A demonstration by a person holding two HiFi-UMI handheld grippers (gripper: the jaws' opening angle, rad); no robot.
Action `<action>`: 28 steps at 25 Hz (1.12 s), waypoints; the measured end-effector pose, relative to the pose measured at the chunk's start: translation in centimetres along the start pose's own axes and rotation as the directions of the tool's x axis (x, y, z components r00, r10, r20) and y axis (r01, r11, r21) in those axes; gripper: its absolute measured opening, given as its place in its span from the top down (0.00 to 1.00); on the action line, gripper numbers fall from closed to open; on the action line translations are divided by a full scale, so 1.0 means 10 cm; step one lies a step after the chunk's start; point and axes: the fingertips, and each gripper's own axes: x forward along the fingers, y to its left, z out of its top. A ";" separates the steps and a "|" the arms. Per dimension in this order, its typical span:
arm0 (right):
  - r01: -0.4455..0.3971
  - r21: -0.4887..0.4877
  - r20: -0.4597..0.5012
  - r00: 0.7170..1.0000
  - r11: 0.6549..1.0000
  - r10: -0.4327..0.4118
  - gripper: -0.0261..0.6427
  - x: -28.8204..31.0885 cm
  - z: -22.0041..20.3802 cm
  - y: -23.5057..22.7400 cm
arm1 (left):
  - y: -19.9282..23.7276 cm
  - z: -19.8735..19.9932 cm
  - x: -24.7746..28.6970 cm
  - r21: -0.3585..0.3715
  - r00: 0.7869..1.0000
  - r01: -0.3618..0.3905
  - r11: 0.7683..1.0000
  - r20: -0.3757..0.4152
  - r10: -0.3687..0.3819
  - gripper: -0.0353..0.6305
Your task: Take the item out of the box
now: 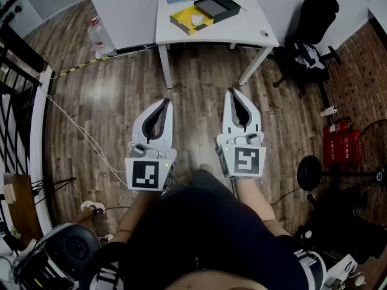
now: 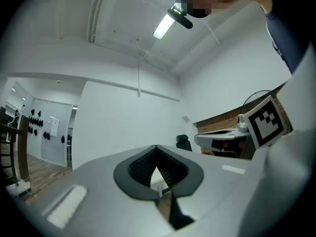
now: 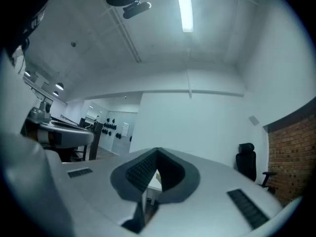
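Both claws hang over the wooden floor in the lower half of the head view, well short of the white surface at the top centre. The box lies on that surface, straight ahead of the claws and well apart from both. It is yellow and open, with something pale inside that is too small to name. A black lid or tray sits just beside it toward the upper right. Box and black piece together run on a slant from lower left to upper right of the frame.

The left claw has its tips together and nothing between them. Its own view shows the pads of the left claw meeting at the point, with only the hollow behind them. The right claw is likewise closed and empty, as the right claw shows in its own view.

The yellow part lies nearly midway between the two, perhaps a shade toward the left claw, with the black piece toward the right. The task looks not yet begun. Both claws would have to travel forward and spread their tips before reaching in.
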 end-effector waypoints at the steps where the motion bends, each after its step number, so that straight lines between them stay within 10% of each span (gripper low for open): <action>1: -0.006 -0.002 0.000 1.000 1.000 0.006 0.94 -0.09 0.02 0.00 | -0.08 0.02 -0.05 0.000 1.000 0.000 1.000 -0.001 0.000 0.93; 28: -0.138 0.037 0.071 0.988 0.990 0.135 0.94 -0.73 -0.10 -1.03 | -1.28 0.07 0.27 0.017 0.994 -0.103 0.995 0.040 0.102 0.81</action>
